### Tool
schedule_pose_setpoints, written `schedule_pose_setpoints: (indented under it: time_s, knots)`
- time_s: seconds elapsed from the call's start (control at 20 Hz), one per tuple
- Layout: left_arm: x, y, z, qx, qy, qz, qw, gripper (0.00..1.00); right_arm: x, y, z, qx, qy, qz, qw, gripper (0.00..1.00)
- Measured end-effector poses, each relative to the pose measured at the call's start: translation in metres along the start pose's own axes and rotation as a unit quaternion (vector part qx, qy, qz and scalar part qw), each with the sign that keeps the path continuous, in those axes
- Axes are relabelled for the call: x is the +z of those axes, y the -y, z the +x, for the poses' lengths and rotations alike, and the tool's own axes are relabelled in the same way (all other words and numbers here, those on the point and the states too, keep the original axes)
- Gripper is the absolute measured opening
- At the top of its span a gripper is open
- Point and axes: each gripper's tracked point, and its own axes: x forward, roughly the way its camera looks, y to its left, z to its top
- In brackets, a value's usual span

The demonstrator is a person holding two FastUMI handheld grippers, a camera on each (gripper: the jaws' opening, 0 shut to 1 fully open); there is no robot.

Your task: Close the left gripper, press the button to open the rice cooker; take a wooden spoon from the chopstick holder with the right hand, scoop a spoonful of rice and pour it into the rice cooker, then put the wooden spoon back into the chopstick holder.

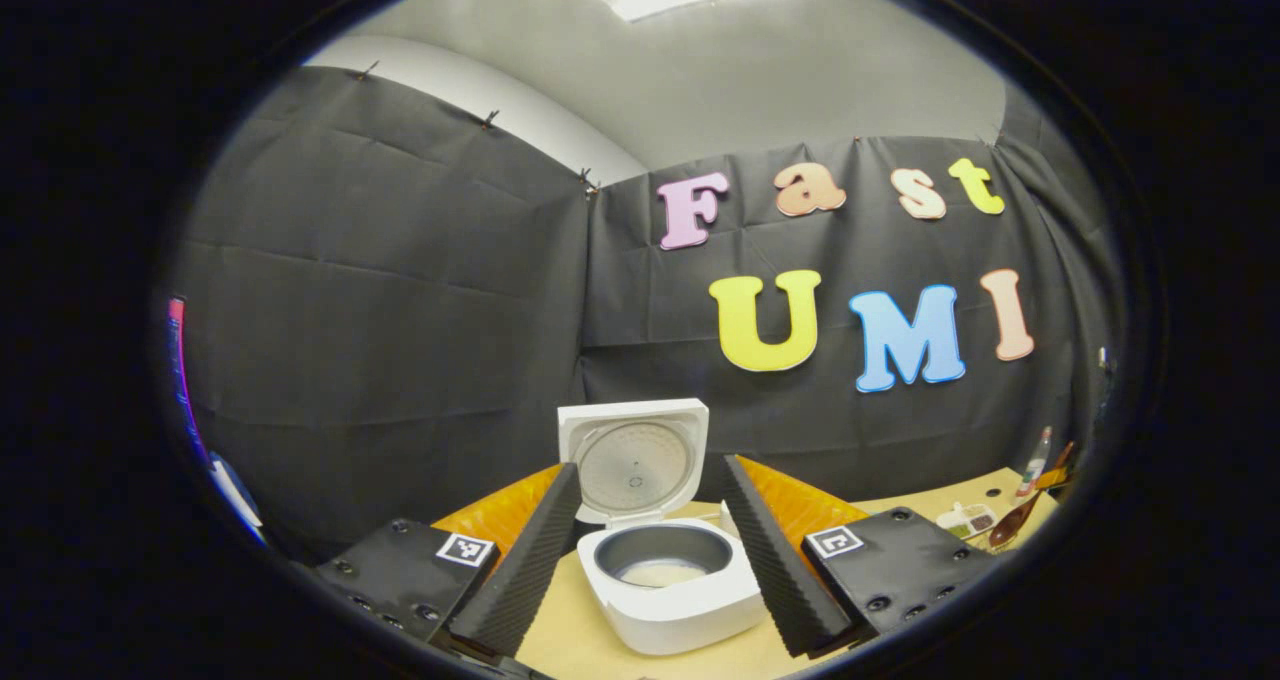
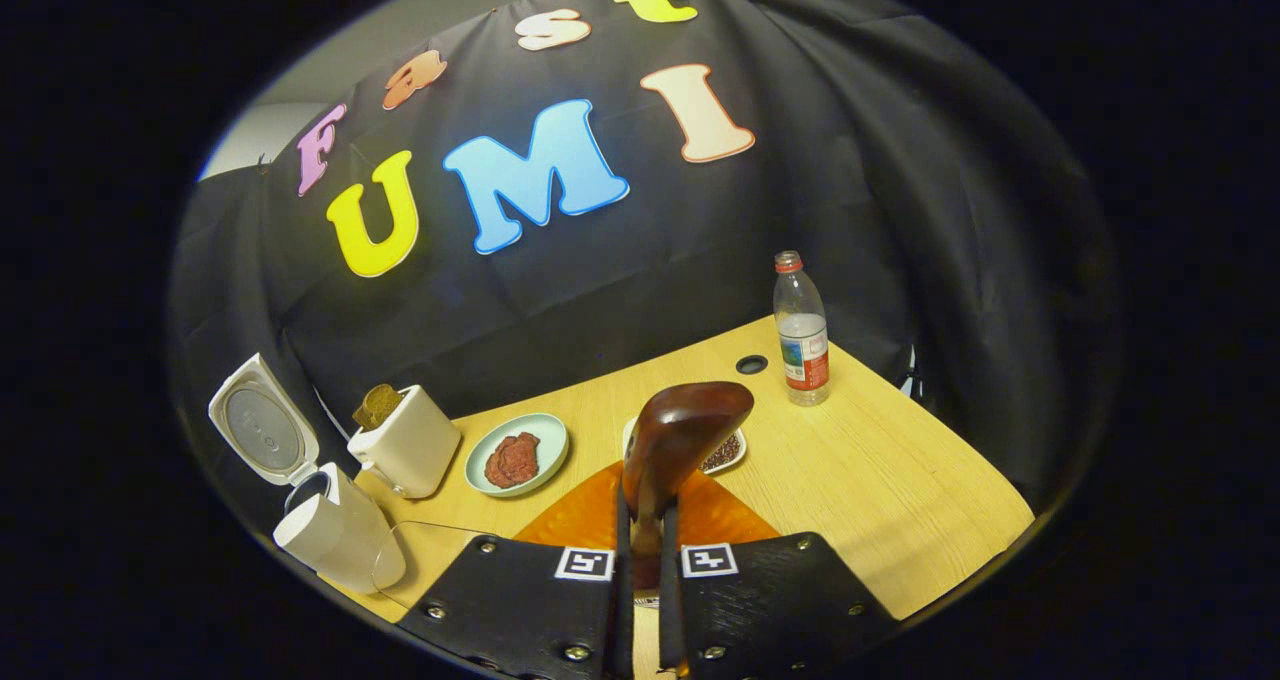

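Observation:
The white rice cooker [image 1: 668, 600] stands open on the table, lid [image 1: 633, 460] upright, white rice in the bottom of its pot [image 1: 662, 570]. My left gripper [image 1: 650, 470] is open, its fingers either side of the cooker and apart from it. My right gripper [image 2: 648, 535] is shut on the handle of the wooden spoon [image 2: 688, 428], which points up and away with its rounded back toward the camera. In the right gripper view the open rice cooker [image 2: 335, 535] sits far left. The spoon [image 1: 1008, 525] also shows small at the right edge of the left gripper view.
A toaster [image 2: 408, 450] with a bread slice stands beside the cooker. Farther right are a plate [image 2: 540, 430] of red food and a small dish [image 2: 728, 452] of dark grains behind the spoon. A water bottle [image 2: 803, 330] stands at the back. A clear container [image 2: 415, 560] lies near the cooker.

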Motion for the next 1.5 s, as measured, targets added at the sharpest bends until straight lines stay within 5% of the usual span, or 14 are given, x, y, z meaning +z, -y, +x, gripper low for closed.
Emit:
schedule_pose_setpoints:
  time_s: [0.4, 0.75, 1.5]
  knots:
    - [-0.013, -0.021, 0.006, -0.013, -0.008, -0.015, 1.000, 0.98, 0.016, -0.078, -0.024, 0.052, 0.026, -0.005, 0.998, 0.10]
    - [-0.020, -0.041, 0.006, -0.022, -0.012, -0.012, 1.000, 1.00, -0.024, -0.139, -0.017, 0.083, 0.001, -0.039, 0.996, 0.10]
    - [-0.039, -0.095, 0.013, -0.024, -0.028, 0.010, 0.999, 1.00, -0.141, -0.175, 0.019, 0.045, -0.070, -0.151, 0.985, 0.10]
